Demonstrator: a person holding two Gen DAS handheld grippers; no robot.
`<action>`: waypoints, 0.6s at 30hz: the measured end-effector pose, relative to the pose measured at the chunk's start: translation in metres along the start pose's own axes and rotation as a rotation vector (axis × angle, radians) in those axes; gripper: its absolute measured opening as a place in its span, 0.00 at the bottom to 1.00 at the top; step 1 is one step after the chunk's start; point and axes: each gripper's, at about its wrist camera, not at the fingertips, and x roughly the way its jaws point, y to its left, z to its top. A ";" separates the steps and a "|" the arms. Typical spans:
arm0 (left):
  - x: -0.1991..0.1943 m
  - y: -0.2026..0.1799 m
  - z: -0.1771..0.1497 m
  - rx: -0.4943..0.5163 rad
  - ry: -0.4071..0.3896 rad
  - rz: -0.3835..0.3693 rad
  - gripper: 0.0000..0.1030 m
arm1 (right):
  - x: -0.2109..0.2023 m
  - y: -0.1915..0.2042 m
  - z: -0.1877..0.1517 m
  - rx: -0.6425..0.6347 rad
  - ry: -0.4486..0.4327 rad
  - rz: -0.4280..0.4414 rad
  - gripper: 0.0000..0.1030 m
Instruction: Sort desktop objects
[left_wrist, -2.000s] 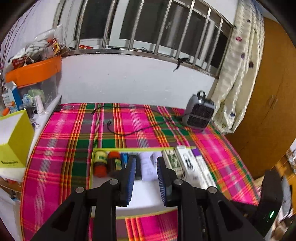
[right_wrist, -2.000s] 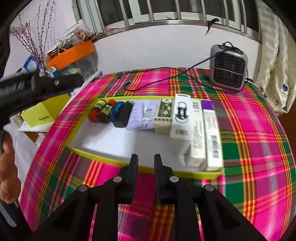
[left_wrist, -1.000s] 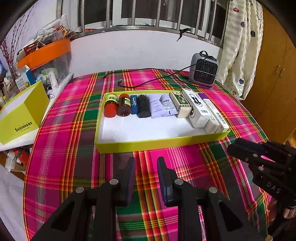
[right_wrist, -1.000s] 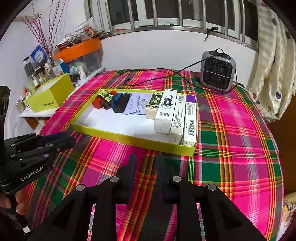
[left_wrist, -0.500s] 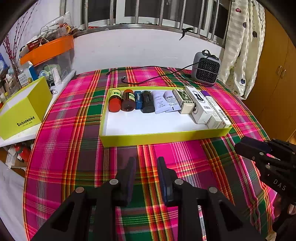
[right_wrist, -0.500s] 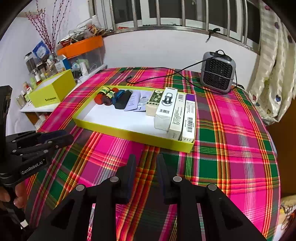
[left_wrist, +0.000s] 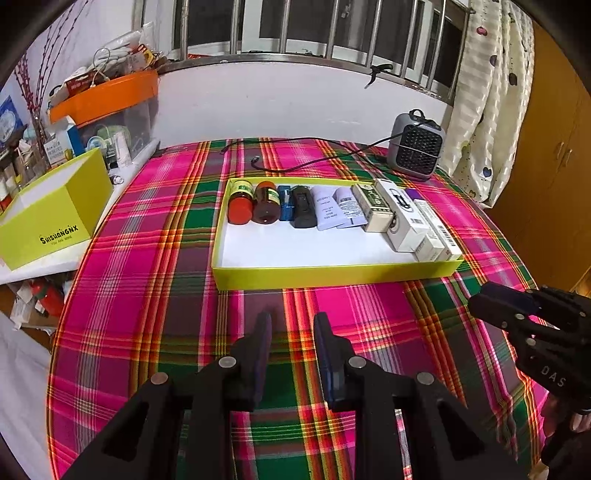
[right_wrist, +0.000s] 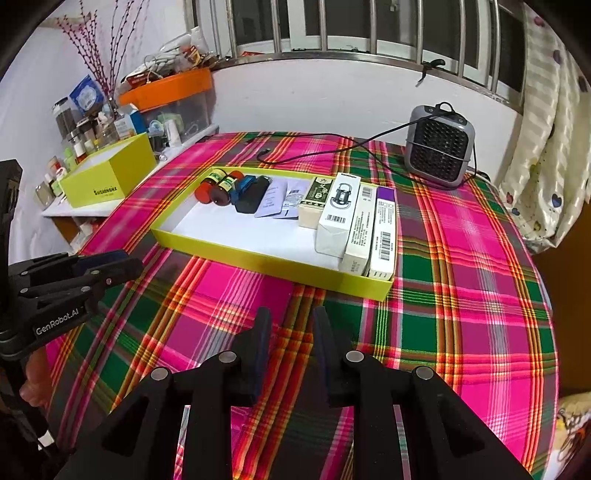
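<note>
1. The left gripper (left_wrist: 291, 325) has its jaws parted by a narrow gap with nothing between them; its fingers point toward 12 o'clock, hovering above the plaid tablecloth (left_wrist: 147, 280).
2. The right gripper (right_wrist: 291, 319) is in the same state: jaws slightly apart, empty, aimed at 12 o'clock over the cloth.
3. In the left wrist view the right gripper shows at 4 o'clock, held level, with fingertips of a hand (left_wrist: 578, 424) wrapped round its handle. In the right wrist view the left gripper sits at 9 o'clock, with part of a hand (right_wrist: 31, 384) below it.
4. Straight ahead at 12 o'clock lies the yellow tray (left_wrist: 332, 275), clear of both grippers.
5. Along the tray's far edge the sorted things lie in a row, side by side: two red-capped bottles (left_wrist: 253, 206), a blue item (left_wrist: 284, 203), a black item (left_wrist: 303, 211), two pale sachets (left_wrist: 336, 210), then four cartons (left_wrist: 406, 218) toward 1 o'clock. The tray's near half is bare white.
6. Beyond the tray, at 1 o'clock, a grey heater (left_wrist: 415, 147) stands with its black cable (left_wrist: 295, 168) trailing across the cloth.
7. At 10 o'clock, off the cloth, rests a yellow box (left_wrist: 55, 221).
</note>
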 end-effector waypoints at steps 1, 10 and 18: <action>0.000 -0.001 0.000 0.001 0.000 -0.003 0.23 | 0.000 0.001 0.000 -0.002 0.001 0.001 0.23; 0.003 -0.003 -0.008 0.014 0.027 -0.020 0.23 | 0.001 0.006 -0.002 -0.021 0.006 -0.004 0.23; 0.006 -0.004 -0.007 0.009 0.034 -0.029 0.23 | 0.004 0.006 -0.002 -0.031 0.010 -0.004 0.23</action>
